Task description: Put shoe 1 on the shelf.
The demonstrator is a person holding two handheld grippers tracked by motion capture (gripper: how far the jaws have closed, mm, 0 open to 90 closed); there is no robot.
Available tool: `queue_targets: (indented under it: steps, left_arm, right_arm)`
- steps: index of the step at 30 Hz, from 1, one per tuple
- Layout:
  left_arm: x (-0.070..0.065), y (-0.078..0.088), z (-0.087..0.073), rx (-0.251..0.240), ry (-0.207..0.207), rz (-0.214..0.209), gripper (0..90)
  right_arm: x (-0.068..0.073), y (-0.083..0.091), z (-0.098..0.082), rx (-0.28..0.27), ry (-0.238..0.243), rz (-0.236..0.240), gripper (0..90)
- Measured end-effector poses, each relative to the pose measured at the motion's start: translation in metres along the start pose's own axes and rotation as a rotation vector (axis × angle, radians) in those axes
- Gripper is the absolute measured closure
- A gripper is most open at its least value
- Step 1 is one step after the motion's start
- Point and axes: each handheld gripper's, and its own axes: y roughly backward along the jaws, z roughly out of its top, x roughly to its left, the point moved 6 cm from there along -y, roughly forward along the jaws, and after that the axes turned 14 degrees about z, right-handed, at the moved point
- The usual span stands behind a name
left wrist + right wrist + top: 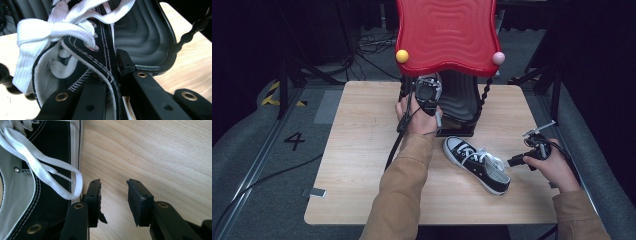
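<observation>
A light wooden desk (362,150) is seen in the middle of the high view. At its far edge, upper centre of the frame, a shoe rack is set, made up of a red wavy shelf (447,30) above and a black wavy shelf (462,102) below.

The left claw (428,90) is held just under the red shelf, at the front of the black one. In the left gripper view a black canvas shoe (100,45) with white laces (50,30) is found across the centre and left of the frame. The jaws are seen pressed together on the collar edge of this shoe, one inside the opening and one outside, so the left claw is clamped on it. The black shelf is visible directly behind the shoe in the upper right of that view; whether the sole rests on it cannot be told.

A second black shoe (477,165) with a white toe cap is recorded lying on the desk, lower right of centre in the high view, toe towards the rack.

The right claw (536,145) is held at the right edge of the desk, just right of the second shoe. In the right gripper view its jaws stand apart above bare wood, with nothing between them. The second shoe and a loop of its lace (60,177) lie just beside the left-hand jaw.
</observation>
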Motion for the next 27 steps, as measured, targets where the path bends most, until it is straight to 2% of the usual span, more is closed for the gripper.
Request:
queue_targets:
  steps: [3,6,8,12,14,16,17,23,25,26,27]
  left_arm:
    - [-0.004,-0.003,0.001,-0.006,-0.004,0.005,86.1]
    - [-0.008,-0.002,0.004,-0.03,-0.005,0.031,86.0]
    - [-0.007,-0.004,0.007,-0.054,-0.004,0.055,86.2]
    - [-0.005,-0.009,0.011,-0.061,-0.015,0.066,86.2]
    - [-0.005,-0.012,0.013,-0.063,-0.004,0.081,86.1]
    - [-0.005,-0.016,0.014,-0.074,-0.017,0.087,86.1]
    - [-0.005,-0.018,0.014,-0.07,0.012,0.094,86.1]
    - [-0.009,-0.023,0.019,-0.082,0.034,0.095,86.0]
    - [-0.011,-0.025,0.02,-0.083,0.049,0.114,86.1]
    - [-0.014,-0.026,0.019,-0.079,0.049,0.131,86.1]
    - [-0.016,-0.028,0.02,-0.079,0.029,0.137,86.0]
  right_arm:
    - [0.0,0.0,-0.002,0.003,-0.002,-0.003,63.2]
    - [-0.001,0.0,-0.004,0.004,-0.006,-0.006,63.1]
    - [-0.002,0.002,-0.007,0.004,-0.008,-0.007,63.1]
    - [-0.004,0.004,-0.011,-0.002,-0.02,-0.01,62.9]
    - [-0.005,0.005,-0.013,-0.002,-0.023,-0.012,62.7]
    - [-0.006,0.005,-0.014,-0.005,-0.026,-0.013,62.6]
    - [-0.006,0.005,-0.015,-0.007,-0.029,-0.013,62.6]
    - [-0.007,0.003,-0.018,0.001,-0.033,-0.017,62.0]
    - [-0.006,0.002,-0.019,0.011,-0.03,-0.019,62.0]
    - [-0.005,0.001,-0.02,0.013,-0.029,-0.019,61.9]
    - [-0.005,0.001,-0.02,0.016,-0.028,-0.019,61.9]
